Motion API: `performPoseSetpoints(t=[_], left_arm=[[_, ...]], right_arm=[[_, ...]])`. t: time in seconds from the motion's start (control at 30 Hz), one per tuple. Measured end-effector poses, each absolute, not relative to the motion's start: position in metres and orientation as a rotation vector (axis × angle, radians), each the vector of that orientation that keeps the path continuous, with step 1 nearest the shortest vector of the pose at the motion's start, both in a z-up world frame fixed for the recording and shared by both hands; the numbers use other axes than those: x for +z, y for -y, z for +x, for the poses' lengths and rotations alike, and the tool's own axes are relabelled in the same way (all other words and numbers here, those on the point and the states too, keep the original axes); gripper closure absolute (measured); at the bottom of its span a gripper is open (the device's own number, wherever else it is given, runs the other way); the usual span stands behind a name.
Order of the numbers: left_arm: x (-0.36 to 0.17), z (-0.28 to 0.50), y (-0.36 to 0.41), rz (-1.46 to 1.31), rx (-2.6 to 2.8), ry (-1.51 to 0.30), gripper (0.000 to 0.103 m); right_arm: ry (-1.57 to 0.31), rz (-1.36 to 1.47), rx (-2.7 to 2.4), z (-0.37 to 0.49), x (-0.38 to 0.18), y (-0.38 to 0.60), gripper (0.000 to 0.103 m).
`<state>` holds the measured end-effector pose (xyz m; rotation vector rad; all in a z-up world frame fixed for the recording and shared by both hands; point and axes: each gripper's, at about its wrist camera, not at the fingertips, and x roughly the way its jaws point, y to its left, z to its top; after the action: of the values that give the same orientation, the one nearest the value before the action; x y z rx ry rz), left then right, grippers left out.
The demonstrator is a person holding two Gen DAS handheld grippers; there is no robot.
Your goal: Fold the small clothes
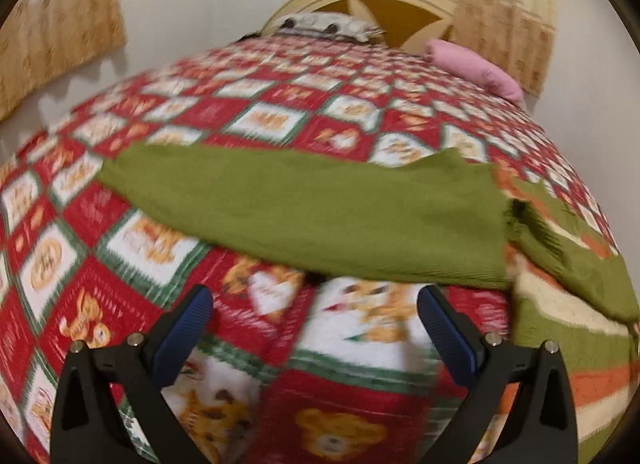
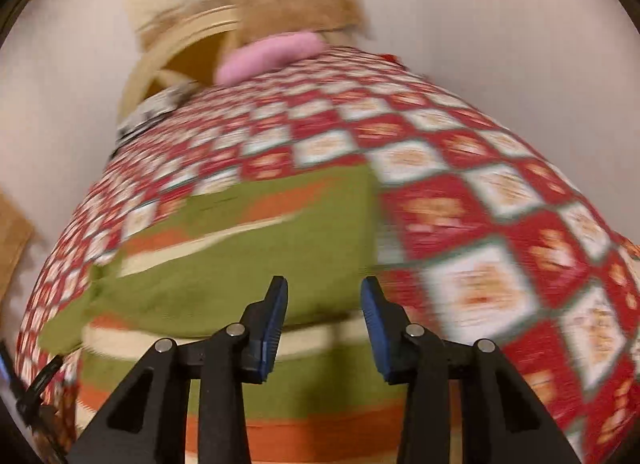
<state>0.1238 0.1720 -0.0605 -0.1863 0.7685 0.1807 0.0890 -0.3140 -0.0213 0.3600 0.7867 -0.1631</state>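
Sweater [image 1: 304, 208] lies spread on your bed [image 1: 280, 100]; fingers of both left gripper [image 1: 314, 328] and right gripper [image 2: 324, 316] gape, holding nothing.

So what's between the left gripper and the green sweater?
In the left wrist view, only bare red teddy-bear quilt lies between the open left gripper and the green knitted sweater.

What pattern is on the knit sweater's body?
Olive-green knit sweater: orange and cream stripes on green; clearest in the right wrist view.
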Motion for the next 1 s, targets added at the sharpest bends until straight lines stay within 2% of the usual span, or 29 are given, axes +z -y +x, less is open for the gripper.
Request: performPoseSetpoints(t=[0.17,0.3,0.33,0.37,0.47,0.6,0.73,0.83,1.0], left_arm=[[-0.033,0.136,-0.122,-0.115,0.082,-0.744,0.000],[-0.020,0.142,-0.086,-0.010,0.054,-0.728,0.000],[-0.019,0.144,-0.083,-0.004,0.051,-0.728,0.000],[-0.019,0.148,-0.079,-0.001,0.049,-0.733,0.000],[-0.020,0.156,-0.077,-0.023,0.057,-0.755,0.000],[-0.023,0.164,-0.068,-0.052,0.044,-0.763,0.000],[-0.030,0.174,-0.047,-0.036,-0.002,-0.788,0.000],[-0.034,0.189,-0.028,-0.014,-0.019,-0.793,0.000],[-0.059,0.224,-0.018,0.015,0.053,-0.896,0.000]], right_arm=[[-0.821,0.392,-0.133,0.107,-0.036,0.326,0.063],[-0.921,0.343,-0.098,0.133,-0.066,0.317,0.063],[-0.925,0.323,-0.087,0.134,-0.071,0.316,0.065],[-0.913,0.277,-0.088,0.132,-0.072,0.314,0.076],[-0.886,0.198,-0.109,0.122,-0.067,0.314,0.082],[-0.874,0.249,-0.106,0.118,-0.073,0.330,0.081],[-0.853,0.302,-0.108,0.112,-0.059,0.336,0.070],[-0.695,0.258,-0.183,0.096,-0.031,0.330,0.070],[-0.705,0.171,-0.060,0.107,-0.019,0.286,0.070]])
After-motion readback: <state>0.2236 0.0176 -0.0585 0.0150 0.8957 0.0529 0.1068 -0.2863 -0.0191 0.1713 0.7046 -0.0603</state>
